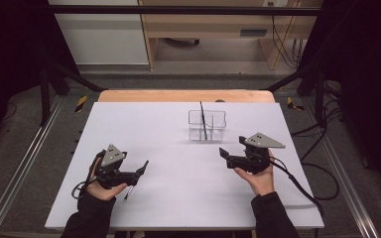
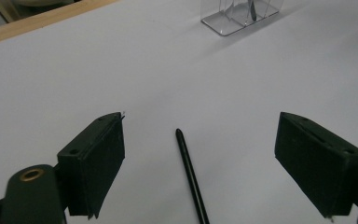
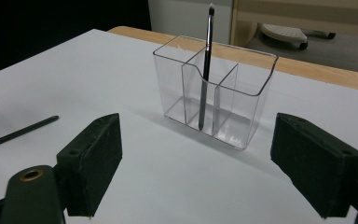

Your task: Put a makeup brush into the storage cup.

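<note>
A clear plastic organiser (image 1: 207, 125) with several compartments stands on the white table top (image 1: 188, 198), right of centre toward the back. A thin black brush (image 1: 203, 120) stands upright in it, tip up. My right gripper (image 1: 232, 147) sits just right of and in front of the organiser (image 3: 214, 88), open, with nothing between its jaws (image 3: 198, 135). A second slim black brush (image 2: 189, 175) lies flat on the table. My left gripper (image 1: 140, 173) hovers over it at front left, open (image 2: 200, 140), its pads well clear of the brush on both sides.
The white top rests on a wooden table whose edge (image 1: 178, 95) shows at the back. Black frame posts (image 1: 44, 89) stand at the back corners. Cables (image 1: 297, 183) trail from the grippers. The lying brush (image 3: 21, 132) is far left in the right gripper view.
</note>
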